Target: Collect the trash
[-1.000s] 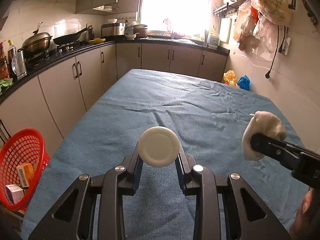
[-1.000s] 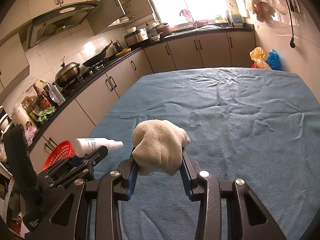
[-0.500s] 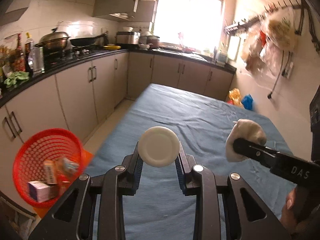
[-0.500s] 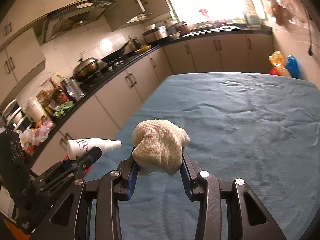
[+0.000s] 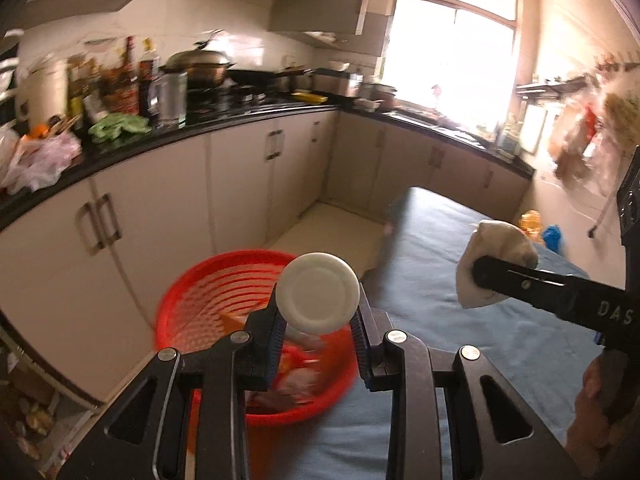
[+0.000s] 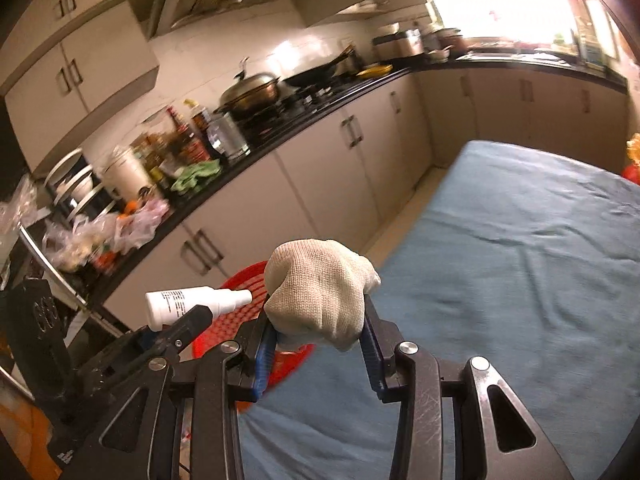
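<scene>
My left gripper (image 5: 318, 320) is shut on a white plastic bottle (image 5: 318, 298), seen end-on by its round base; in the right wrist view the bottle (image 6: 192, 304) shows sideways with its spray cap. It hangs over the red basket (image 5: 208, 300), which holds boxes and wrappers. My right gripper (image 6: 320, 340) is shut on a crumpled beige cloth glove (image 6: 318, 292), above the left edge of the blue-covered table (image 6: 520, 280), to the right of the basket (image 6: 236, 284). The glove also shows in the left wrist view (image 5: 496, 256).
Beige kitchen cabinets (image 5: 160, 216) under a black counter (image 5: 168, 140) with bottles, a wok and bags run along the left. The basket stands in the narrow floor aisle between cabinets and table. Bags hang on the right wall (image 5: 580, 140).
Both grippers swung left from over the table toward the basket. The left gripper with the bottle now hangs above the basket; the right with the glove has come to the table's left edge.
</scene>
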A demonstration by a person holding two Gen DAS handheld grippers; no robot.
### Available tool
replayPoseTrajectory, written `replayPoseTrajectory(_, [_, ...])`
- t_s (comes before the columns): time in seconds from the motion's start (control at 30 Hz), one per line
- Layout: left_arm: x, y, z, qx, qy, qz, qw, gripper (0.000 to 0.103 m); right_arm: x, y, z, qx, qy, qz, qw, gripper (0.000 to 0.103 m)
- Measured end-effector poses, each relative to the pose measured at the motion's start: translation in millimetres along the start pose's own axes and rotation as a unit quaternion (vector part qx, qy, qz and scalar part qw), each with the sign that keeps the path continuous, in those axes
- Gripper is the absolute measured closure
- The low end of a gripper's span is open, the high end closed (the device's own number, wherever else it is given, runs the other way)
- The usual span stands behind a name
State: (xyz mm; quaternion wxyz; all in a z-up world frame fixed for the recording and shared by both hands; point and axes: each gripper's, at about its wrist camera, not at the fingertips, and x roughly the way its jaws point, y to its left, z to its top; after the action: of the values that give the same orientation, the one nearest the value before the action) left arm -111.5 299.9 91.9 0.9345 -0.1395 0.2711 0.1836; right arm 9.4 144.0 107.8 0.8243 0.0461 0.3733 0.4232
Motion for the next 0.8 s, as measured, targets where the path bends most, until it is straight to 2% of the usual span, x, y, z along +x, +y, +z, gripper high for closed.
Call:
replayPoseTrajectory(0.2, [19.0, 36.0, -10.8, -0.029, 0.025, 0.017, 0.9991, 0.074, 54.4, 31.4, -4.5, -0.012, 0.047, 0.019, 0.999, 0.061])
replayPoseTrajectory(0.33, [27.7, 43.4, -18.1, -0.036, 0.035, 0.024, 0.9985, 0.072, 84.5, 39.1, -6.5, -0.004, 0.076, 0.019, 0.997, 0.05])
replayPoseTrajectory(0.4, [29.3, 46.9, -19.9, -0.045, 0.038, 0.027, 0.9979, 0.044, 91.7, 39.4, -3.2, -0.002, 0.083, 0.02, 0.996, 0.044])
replayPoseTrajectory(0.43, [28.8, 49.1, -19.4, -0.048, 0.034, 0.028, 0.9979, 0.041, 90.8, 38.6, -2.5, -0.002, 0.082, 0.018, 0.996, 0.043])
replayPoseTrajectory(0.67, [4.8, 38.0, -22.0, -0.036, 0.006, 0.038, 0.9986, 0.035, 59.8, 32.4, -0.8, -0.003, 0.053, 0.025, 0.998, 0.039])
replayPoseTrajectory(0.8, [-15.9, 31.8, -24.7, -0.025, -0.012, 0.056, 0.998, 0.022, 35.4, 34.0, -5.0, -0.009, 0.038, 0.029, 0.999, 0.037])
